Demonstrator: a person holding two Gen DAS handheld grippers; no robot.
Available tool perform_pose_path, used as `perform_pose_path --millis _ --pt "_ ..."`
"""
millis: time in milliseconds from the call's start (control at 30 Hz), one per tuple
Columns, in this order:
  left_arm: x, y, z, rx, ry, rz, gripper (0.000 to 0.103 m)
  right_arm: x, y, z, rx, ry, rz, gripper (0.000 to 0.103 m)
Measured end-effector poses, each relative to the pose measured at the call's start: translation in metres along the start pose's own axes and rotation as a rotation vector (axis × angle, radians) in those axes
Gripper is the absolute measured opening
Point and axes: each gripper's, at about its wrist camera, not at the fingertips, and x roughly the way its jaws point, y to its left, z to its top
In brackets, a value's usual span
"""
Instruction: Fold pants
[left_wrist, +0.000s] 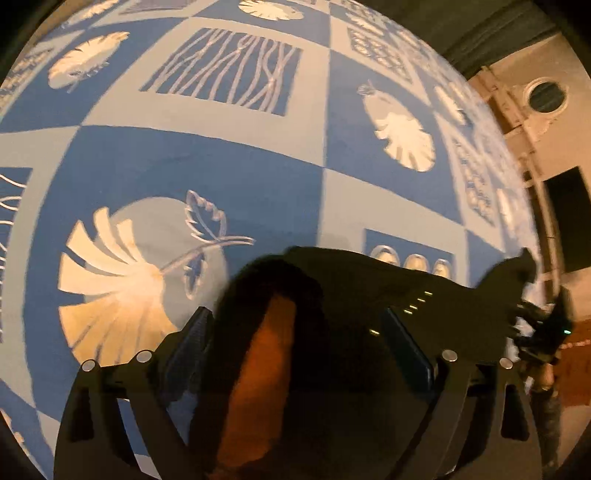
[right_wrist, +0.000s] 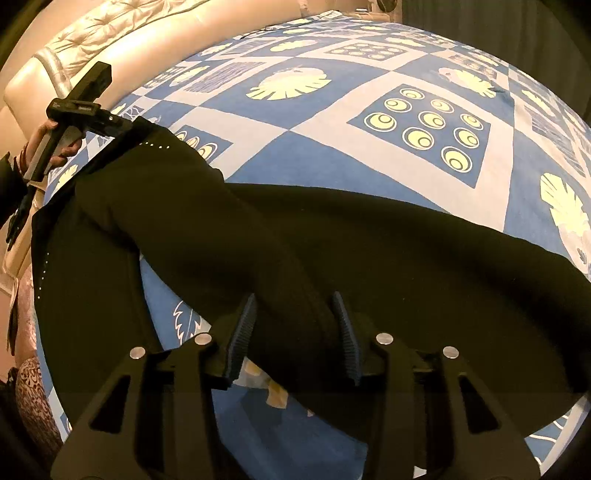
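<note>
Black pants (right_wrist: 332, 236) lie across a blue and white patterned bedspread (right_wrist: 332, 110). My right gripper (right_wrist: 295, 332) has its jaws apart on either side of a bunched ridge of the pants fabric. My left gripper (left_wrist: 299, 339) has its jaws wide apart with the black pants (left_wrist: 369, 295) between and over them; an orange-lit inner side of the fabric (left_wrist: 266, 369) shows there. In the right wrist view the left gripper (right_wrist: 122, 127) holds the far left end of the pants up. In the left wrist view the right gripper (left_wrist: 543, 328) shows at the far right.
A cream padded headboard (right_wrist: 92, 44) borders the bed at the left in the right wrist view. A cream wall with a round vent (left_wrist: 546, 96) and a dark opening (left_wrist: 569, 218) lies beyond the bed edge in the left wrist view. A patterned cloth (right_wrist: 33, 398) sits at lower left.
</note>
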Motion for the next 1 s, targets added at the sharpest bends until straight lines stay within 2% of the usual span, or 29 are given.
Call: perform_pose_path --millis 67,133,167,233,267,300,333,400,433,467,600,700,800,1000 --pt "0.006 0.004 0.003 -0.012 0.002 0.043 0.091 0.0 0.0 0.0 0.002 -0.004 -0.001 0.047" --pt "0.011 0.008 0.004 -0.026 0.006 0.028 0.091 0.001 -0.001 -0.001 0.009 -0.006 0.001 0.048" --pt "0.013 0.008 0.004 -0.027 -0.015 0.014 0.091 0.002 -0.001 -0.001 0.012 -0.008 0.003 0.048" --pt "0.012 0.001 0.002 0.016 -0.076 0.081 0.088 0.002 -0.003 -0.002 0.028 -0.01 0.011 0.048" --pt "0.011 -0.002 0.001 0.045 -0.094 0.117 0.062 0.002 -0.004 -0.002 0.032 -0.01 0.015 0.048" --pt "0.016 -0.006 0.001 0.082 -0.081 0.164 0.048 0.001 -0.004 -0.002 0.032 -0.01 0.016 0.047" --pt "0.02 -0.005 0.001 0.083 -0.06 0.17 0.039 0.001 -0.004 -0.002 0.033 -0.007 0.019 0.041" --pt "0.021 0.0 0.003 0.046 -0.044 0.156 0.035 0.0 -0.003 -0.001 0.038 -0.006 0.034 0.03" --pt "0.02 0.001 0.004 0.039 -0.04 0.144 0.021 -0.001 -0.004 0.0 0.047 -0.008 0.04 0.022" --pt "0.019 0.0 0.005 0.037 -0.035 0.12 0.01 -0.001 -0.004 0.0 0.05 -0.009 0.045 0.019" --pt "0.013 -0.019 -0.001 0.14 -0.075 0.162 0.006 -0.01 0.001 -0.001 0.065 -0.044 0.04 0.011" --pt "-0.006 -0.023 -0.008 0.161 -0.155 0.076 0.006 -0.024 0.006 -0.003 0.069 -0.076 0.027 0.01" --pt "-0.044 -0.022 -0.021 0.199 -0.281 -0.085 0.006 -0.046 0.016 -0.006 0.066 -0.118 0.009 0.01" --pt "-0.102 -0.015 -0.061 0.246 -0.407 -0.285 0.006 -0.097 0.052 -0.021 0.039 -0.198 -0.024 0.009"
